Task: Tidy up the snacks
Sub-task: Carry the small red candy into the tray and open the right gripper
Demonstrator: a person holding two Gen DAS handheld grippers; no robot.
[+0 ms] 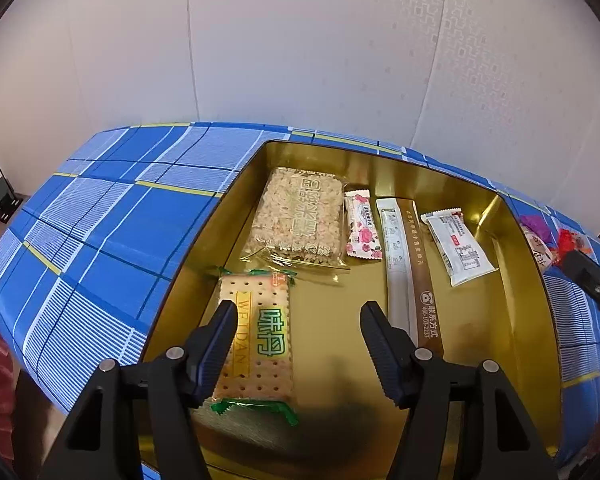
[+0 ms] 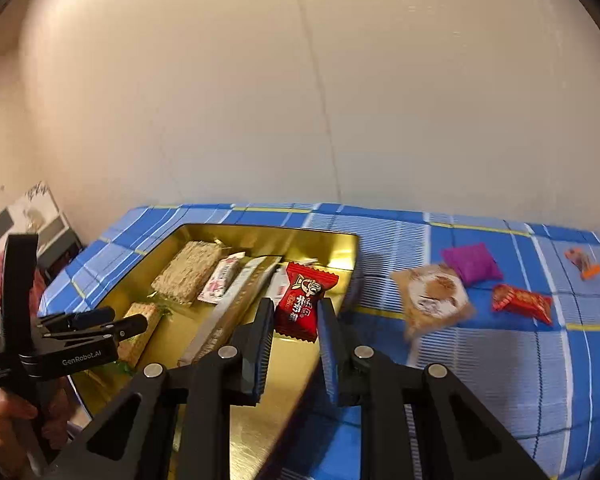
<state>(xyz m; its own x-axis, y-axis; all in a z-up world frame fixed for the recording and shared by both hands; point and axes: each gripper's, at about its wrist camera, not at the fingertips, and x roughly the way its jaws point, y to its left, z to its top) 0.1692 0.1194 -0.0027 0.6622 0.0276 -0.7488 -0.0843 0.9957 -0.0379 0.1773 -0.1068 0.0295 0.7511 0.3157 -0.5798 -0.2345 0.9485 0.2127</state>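
Observation:
A gold tin (image 1: 480, 332) (image 2: 260, 424) lies on the blue plaid table. It holds a rice cracker pack (image 1: 296, 216), a green cracker pack (image 1: 256, 340), a floral candy (image 1: 362, 226), a long brown-and-white stick pack (image 1: 410, 268) and a white bar (image 1: 458, 246). My left gripper (image 1: 298, 320) (image 2: 128, 322) is open and empty above the green cracker pack. My right gripper (image 2: 294, 316) is shut on a red candy packet (image 2: 302, 302), held over the tin's right side.
On the cloth (image 2: 500, 360) right of the tin lie a brown cookie pack (image 2: 434, 294), a purple packet (image 2: 472, 266), a red candy (image 2: 522, 302) and a small orange candy (image 2: 584, 264). A wall stands close behind the table.

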